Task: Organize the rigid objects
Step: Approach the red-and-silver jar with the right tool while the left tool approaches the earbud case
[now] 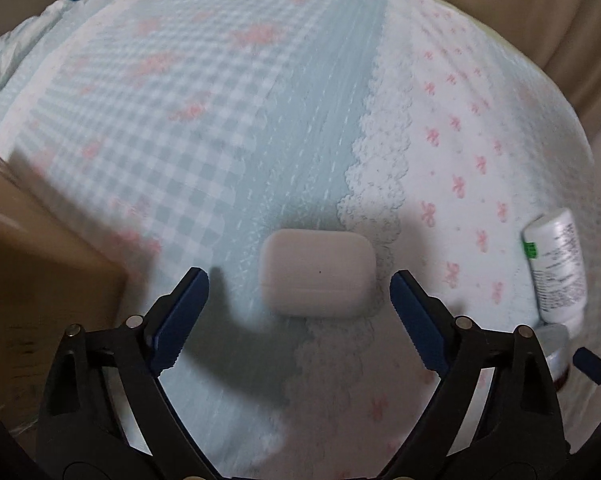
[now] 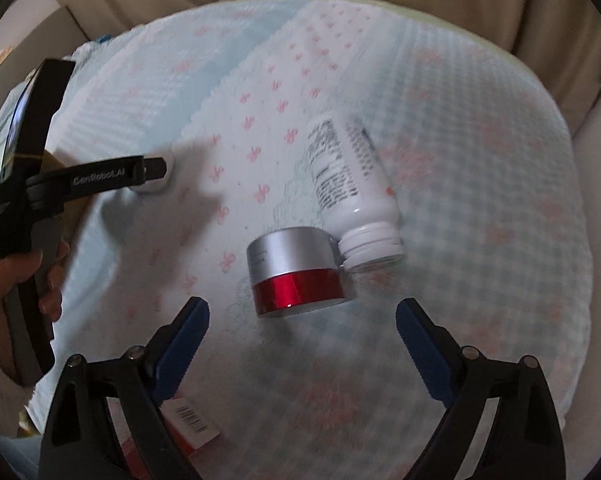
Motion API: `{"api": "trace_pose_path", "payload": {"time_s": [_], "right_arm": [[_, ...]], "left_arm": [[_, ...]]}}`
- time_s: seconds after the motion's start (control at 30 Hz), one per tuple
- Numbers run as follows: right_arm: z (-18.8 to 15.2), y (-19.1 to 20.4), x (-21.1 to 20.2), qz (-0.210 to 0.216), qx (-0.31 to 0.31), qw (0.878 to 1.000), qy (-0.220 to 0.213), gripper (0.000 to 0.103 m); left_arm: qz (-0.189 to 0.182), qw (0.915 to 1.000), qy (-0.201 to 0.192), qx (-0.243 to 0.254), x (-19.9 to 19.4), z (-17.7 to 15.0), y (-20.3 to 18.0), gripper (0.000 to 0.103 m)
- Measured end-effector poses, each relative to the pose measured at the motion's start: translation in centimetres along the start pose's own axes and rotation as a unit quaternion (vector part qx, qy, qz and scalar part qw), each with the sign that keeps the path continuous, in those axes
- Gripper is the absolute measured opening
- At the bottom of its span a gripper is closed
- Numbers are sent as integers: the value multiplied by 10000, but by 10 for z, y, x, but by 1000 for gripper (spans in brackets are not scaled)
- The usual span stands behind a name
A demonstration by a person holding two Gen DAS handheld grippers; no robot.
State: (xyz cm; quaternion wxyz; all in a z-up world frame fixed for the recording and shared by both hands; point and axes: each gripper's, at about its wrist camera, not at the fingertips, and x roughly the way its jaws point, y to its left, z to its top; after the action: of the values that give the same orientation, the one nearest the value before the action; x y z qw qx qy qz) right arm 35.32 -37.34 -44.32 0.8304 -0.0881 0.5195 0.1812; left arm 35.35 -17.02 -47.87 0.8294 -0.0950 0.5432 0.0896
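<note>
- On the patterned bedspread lie three loose things: one earbud case, one white bottle, one jar.
- Earbud case: white, rounded, lying flat just ahead of the left gripper, whose jaws stand wide and empty.
- Jar: silver top, red base, on its side, touching the capless bottle's neck.
- Right gripper: jaws wide, empty, near the jar.
- One cardboard box sits left.

Dim soft light; motion blur throughout; fisheye warping, dark vignetted corners.
</note>
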Motion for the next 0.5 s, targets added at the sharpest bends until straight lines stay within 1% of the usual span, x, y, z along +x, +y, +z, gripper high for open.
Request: {"api": "trace_pose_path", "payload": {"time_s": [0.07, 0.13, 0.2, 0.27, 0.3, 0.4, 0.43, 0.47, 0.5], "right_arm": [[0, 0, 12, 41, -89, 9999, 78, 85], [1, 2, 22, 73, -179, 9997, 146, 84], [2, 4, 31, 106, -290, 9994, 180, 79], [4, 8, 36, 100, -383, 9990, 204, 77], [6, 10, 39, 46, -438, 9988, 208, 77], [9, 14, 44, -44, -543, 9983, 201, 76], [10, 16, 45, -74, -577, 9981, 189, 75], [11, 17, 45, -115, -600, 9980, 176, 69], [12, 17, 45, -155, -598, 9979, 167, 64]], "left_arm": [[68, 10000, 3, 52, 9, -2, -2, 91], [150, 9997, -123, 130, 10, -3, -5, 91], [193, 9995, -187, 186, 11, -3, -8, 91], [168, 9994, -225, 213, 10, -3, -9, 86], [164, 9993, -239, 238, 10, -3, -10, 84], [157, 9989, -259, 369, 8, -2, -14, 76], [128, 9988, -253, 404, 6, -2, -16, 70], [113, 9987, -250, 421, 5, -3, -17, 65], [108, 9987, -242, 425, 5, -1, -19, 64]]}}
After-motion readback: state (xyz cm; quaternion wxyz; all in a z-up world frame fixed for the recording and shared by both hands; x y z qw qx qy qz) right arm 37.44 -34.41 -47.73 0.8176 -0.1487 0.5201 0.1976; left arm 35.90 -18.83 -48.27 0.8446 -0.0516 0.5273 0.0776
